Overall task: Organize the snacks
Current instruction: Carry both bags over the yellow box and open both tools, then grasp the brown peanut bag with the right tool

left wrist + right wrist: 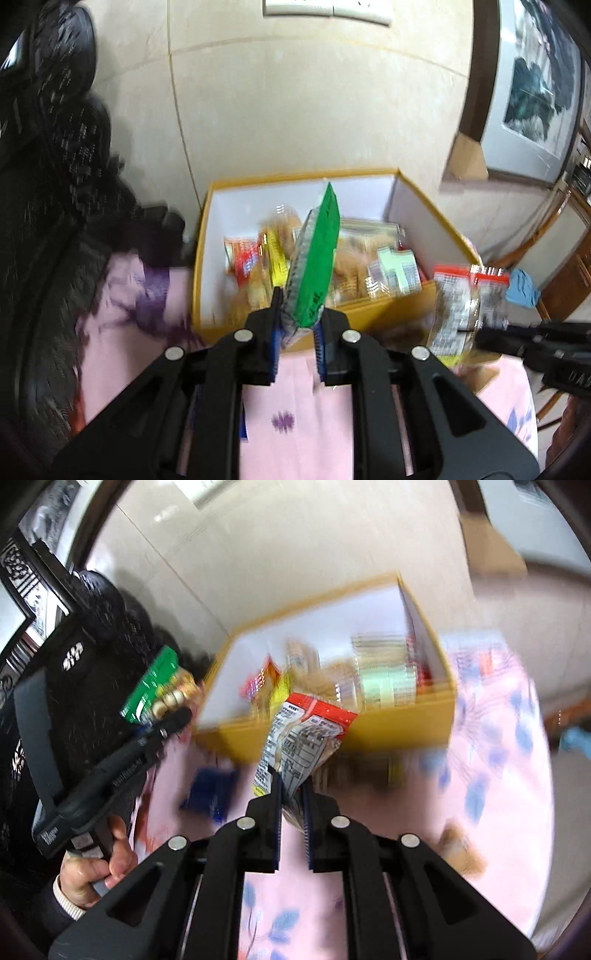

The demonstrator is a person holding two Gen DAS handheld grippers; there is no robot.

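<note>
While both grippers clamp one packet each, the left gripper (pixel 297 321) pinches the green-labelled clear snack packet (pixel 314 258) by its lower edge and the right gripper (pixel 291 794) pinches the red-topped clear snack packet (pixel 299 738), both held near the yellow cardboard box (pixel 369 310), probably for dropping in.

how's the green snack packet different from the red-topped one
The green snack packet has a green face; the red-topped packet is clear with a printed label. The left gripper holds the green one, the right gripper the red-topped one. Both are pinched at one end, in front of the yellow box.
</note>
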